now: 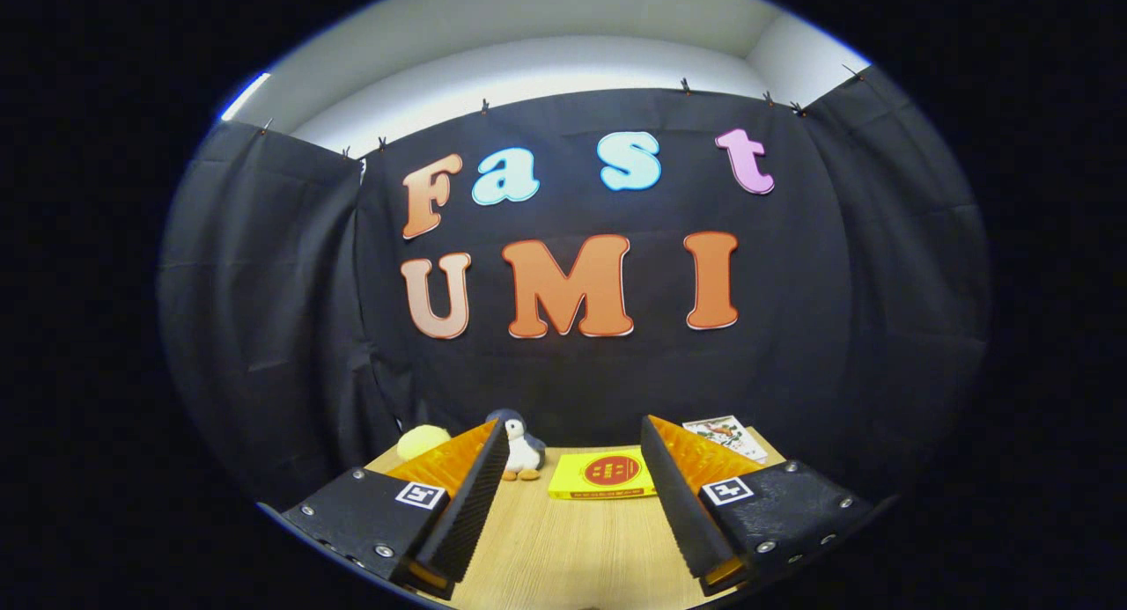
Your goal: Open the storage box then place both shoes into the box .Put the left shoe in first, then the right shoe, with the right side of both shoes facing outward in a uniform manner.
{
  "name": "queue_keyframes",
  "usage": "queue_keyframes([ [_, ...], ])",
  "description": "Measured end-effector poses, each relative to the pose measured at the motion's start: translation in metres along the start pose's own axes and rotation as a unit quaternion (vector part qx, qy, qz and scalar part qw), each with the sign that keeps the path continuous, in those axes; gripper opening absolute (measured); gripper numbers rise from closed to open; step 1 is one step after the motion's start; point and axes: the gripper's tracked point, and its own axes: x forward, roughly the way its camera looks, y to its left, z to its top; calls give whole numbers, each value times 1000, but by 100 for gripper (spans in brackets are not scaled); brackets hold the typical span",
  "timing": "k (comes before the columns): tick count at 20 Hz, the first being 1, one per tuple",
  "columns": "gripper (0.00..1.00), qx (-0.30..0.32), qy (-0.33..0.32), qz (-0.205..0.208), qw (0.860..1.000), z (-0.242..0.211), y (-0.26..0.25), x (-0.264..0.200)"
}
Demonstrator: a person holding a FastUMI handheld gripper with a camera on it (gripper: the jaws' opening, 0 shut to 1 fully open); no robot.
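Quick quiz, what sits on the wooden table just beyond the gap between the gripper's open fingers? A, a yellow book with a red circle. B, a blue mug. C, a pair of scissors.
A: a yellow book with a red circle lies flat on the table just past the open gripper.

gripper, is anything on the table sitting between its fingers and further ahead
The gripper is open with nothing between its fingers, just bare table. Just ahead of the fingertips lie a yellow book and a toy penguin, then the black cloth wall.
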Motion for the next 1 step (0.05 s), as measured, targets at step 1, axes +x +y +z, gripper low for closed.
queue_keyframes([
  [1,91,2,-14,-4,1000,8,-4,-1],
])
